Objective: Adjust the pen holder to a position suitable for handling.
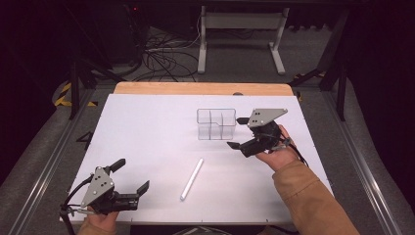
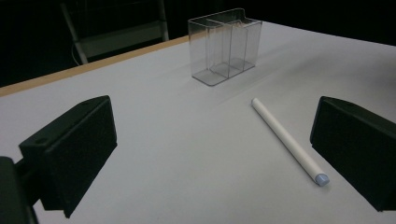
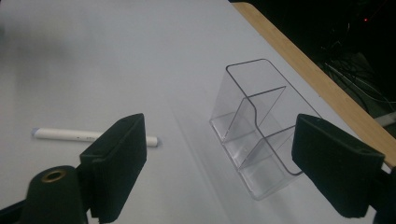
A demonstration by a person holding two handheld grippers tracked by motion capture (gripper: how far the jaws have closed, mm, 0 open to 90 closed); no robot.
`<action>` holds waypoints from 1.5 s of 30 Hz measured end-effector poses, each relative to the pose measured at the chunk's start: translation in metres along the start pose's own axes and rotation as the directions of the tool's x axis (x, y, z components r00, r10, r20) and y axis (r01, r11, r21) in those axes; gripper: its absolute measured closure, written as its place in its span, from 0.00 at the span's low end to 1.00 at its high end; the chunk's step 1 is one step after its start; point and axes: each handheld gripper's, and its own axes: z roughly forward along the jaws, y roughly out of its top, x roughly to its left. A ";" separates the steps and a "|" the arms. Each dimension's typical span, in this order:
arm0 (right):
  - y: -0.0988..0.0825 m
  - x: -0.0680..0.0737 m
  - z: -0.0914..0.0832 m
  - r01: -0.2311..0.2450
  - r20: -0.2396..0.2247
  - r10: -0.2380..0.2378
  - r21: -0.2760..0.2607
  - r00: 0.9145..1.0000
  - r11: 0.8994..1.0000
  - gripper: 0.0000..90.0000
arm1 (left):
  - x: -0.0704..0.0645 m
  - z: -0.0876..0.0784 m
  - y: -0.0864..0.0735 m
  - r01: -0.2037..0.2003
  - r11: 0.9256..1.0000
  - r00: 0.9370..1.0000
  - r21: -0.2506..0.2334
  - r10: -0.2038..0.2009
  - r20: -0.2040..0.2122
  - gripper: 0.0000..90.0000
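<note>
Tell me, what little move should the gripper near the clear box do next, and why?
Probably the right gripper should ease a little closer to the clear box until one wall sits between its jaws. Its jaws are open with nothing held, and the box stands upright just beside them, untouched. The white pen lies flat nearer the person, and the left gripper waits open at the table's near corner.

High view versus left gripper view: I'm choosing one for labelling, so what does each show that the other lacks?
The high view alone takes in the right gripper beside the clear organizer, the person's tan sleeve, and the floor cables. The left gripper view alone gives the pen's grey end cap close up, between its own open jaws. Both share the white pen, the organizer and the white table.
</note>
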 end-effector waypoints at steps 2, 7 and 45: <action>0.001 -0.003 0.003 0.006 0.003 -0.006 0.001 1.000 1.000 0.21 | 0.000 0.000 0.000 0.001 1.000 1.000 -0.003 -0.001 -0.002 0.01; 0.000 -0.011 0.010 0.030 0.014 -0.030 0.012 0.999 0.999 0.24 | 0.001 0.000 -0.001 0.016 1.000 1.000 0.003 -0.016 -0.006 0.02; 0.010 -0.040 0.090 0.146 -0.014 -0.147 0.232 0.989 0.962 0.51 | 0.003 -0.001 -0.003 0.023 1.000 1.000 0.003 -0.023 0.002 0.02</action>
